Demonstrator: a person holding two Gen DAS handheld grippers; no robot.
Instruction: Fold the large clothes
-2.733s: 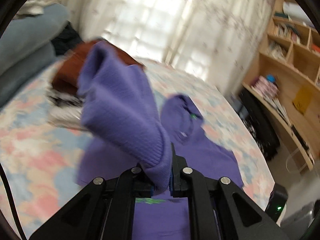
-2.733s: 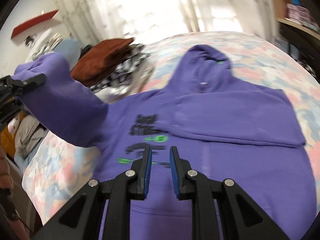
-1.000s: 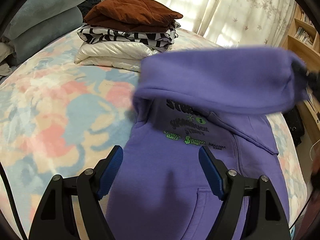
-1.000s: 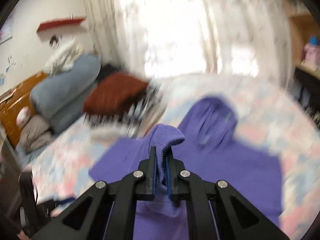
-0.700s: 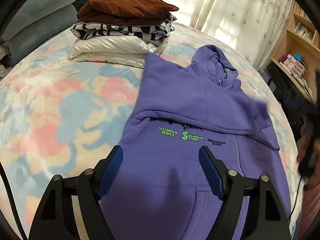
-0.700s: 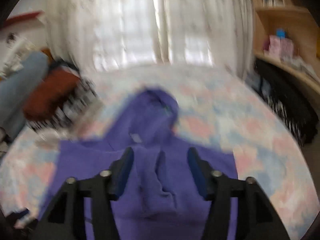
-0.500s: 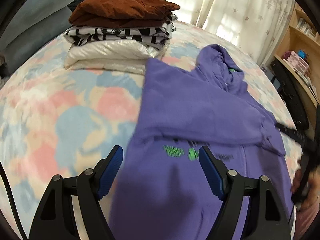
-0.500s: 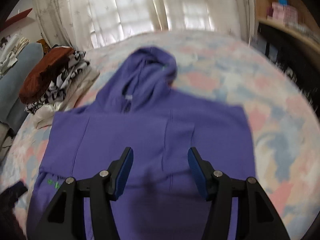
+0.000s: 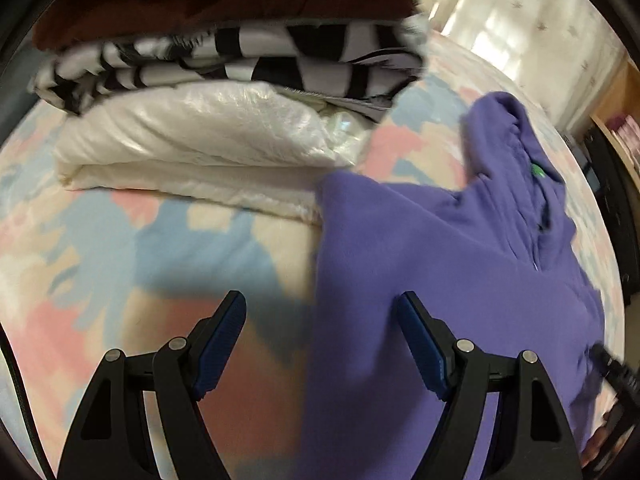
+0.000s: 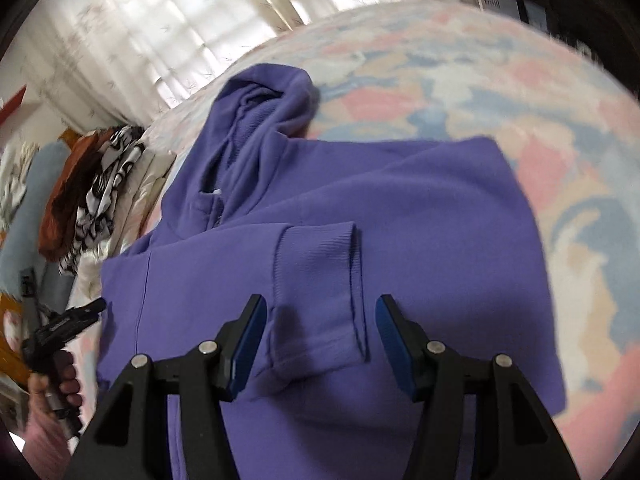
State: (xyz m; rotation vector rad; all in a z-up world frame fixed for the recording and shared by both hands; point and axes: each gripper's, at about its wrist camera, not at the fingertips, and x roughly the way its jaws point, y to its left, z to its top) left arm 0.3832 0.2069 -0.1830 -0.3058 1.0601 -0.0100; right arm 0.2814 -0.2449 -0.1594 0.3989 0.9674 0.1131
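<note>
**Purple hoodie flat on the bed, both grippers empty**

Curtained window light falls on a bed (image 10: 500, 92) with a pastel cover. On it lies the purple hoodie (image 10: 400, 208), sleeves folded over the chest. It looks soft, thick and limp, so I would take it at an edge or corner. The right gripper (image 10: 320, 332) stands wide, holding nothing, with the sleeve cuff (image 10: 316, 280) just beyond it. The left gripper (image 9: 322, 340) is wide and empty over the hoodie's left edge, low in the frame.
</note>
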